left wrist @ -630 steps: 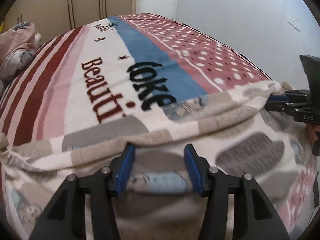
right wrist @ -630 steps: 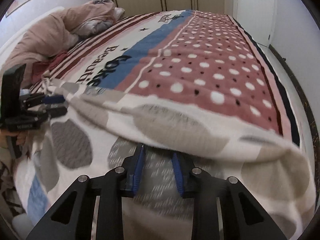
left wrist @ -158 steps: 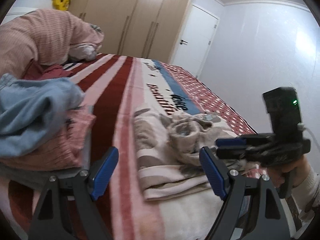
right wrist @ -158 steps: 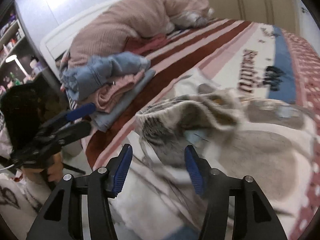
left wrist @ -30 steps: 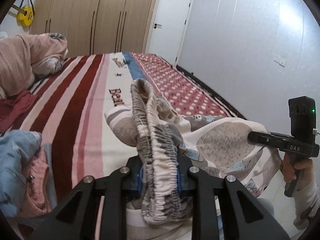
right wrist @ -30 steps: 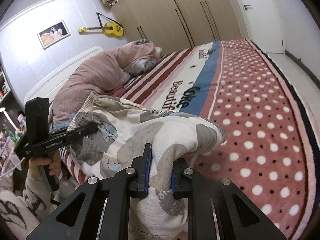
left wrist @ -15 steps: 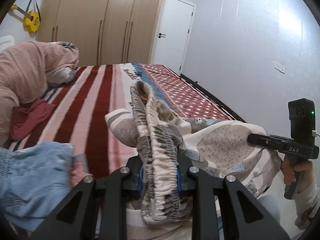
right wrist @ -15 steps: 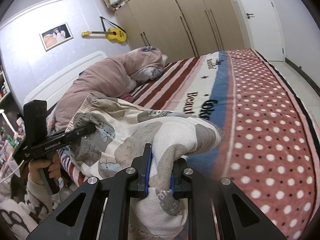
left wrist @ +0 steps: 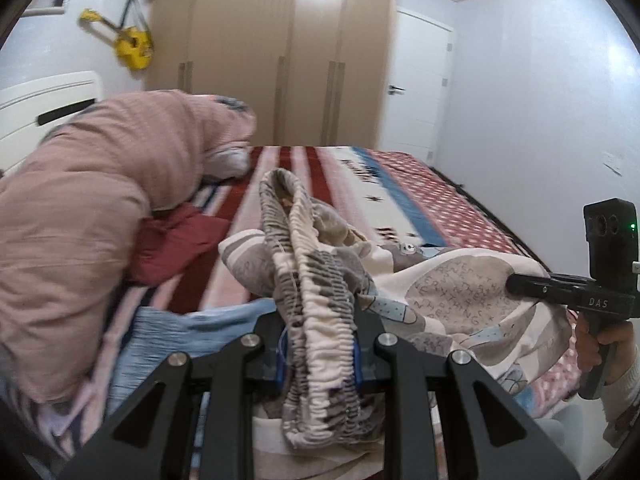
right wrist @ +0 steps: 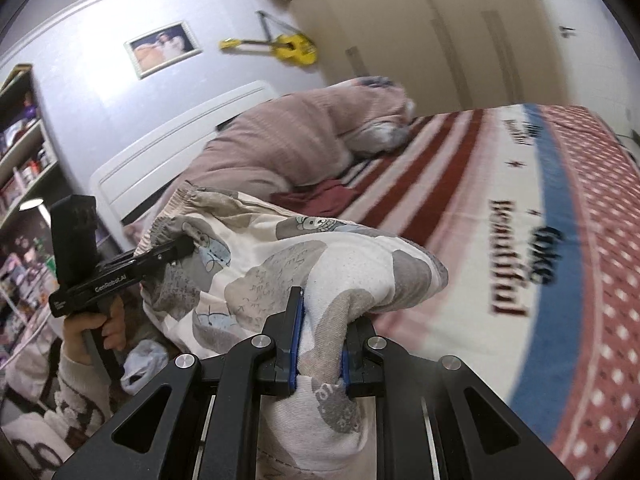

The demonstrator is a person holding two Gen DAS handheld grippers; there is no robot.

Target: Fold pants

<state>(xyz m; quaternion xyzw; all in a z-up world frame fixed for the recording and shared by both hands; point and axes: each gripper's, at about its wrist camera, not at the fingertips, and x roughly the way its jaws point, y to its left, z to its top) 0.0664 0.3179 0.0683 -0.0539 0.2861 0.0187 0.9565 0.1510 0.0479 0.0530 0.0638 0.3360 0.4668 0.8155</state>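
The folded cream pants [left wrist: 452, 292] with grey patches and bear prints hang between both grippers above the bed. My left gripper [left wrist: 319, 354] is shut on the gathered elastic waistband [left wrist: 320, 320], which stands up between its blue pads. My right gripper [right wrist: 320, 348] is shut on a fold of the pants [right wrist: 280, 276] at the other end. In the left wrist view the right gripper [left wrist: 516, 282] bites the cloth at the right. In the right wrist view the left gripper [right wrist: 180, 246] pinches the waistband at the left.
Below lies the bed's striped and dotted blanket [right wrist: 520, 208]. A pink duvet heap [left wrist: 92, 200], a dark red garment [left wrist: 176, 248] and a blue garment [left wrist: 172, 332] lie at the head end. Beige wardrobes [left wrist: 280, 60] and a white door [left wrist: 416, 84] stand behind. Shelves [right wrist: 24, 152] stand at the left.
Both grippers have carried the pants sideways toward the head of the bed and a little higher. The duvet heap and headboard have come much closer. Both grips are unchanged.
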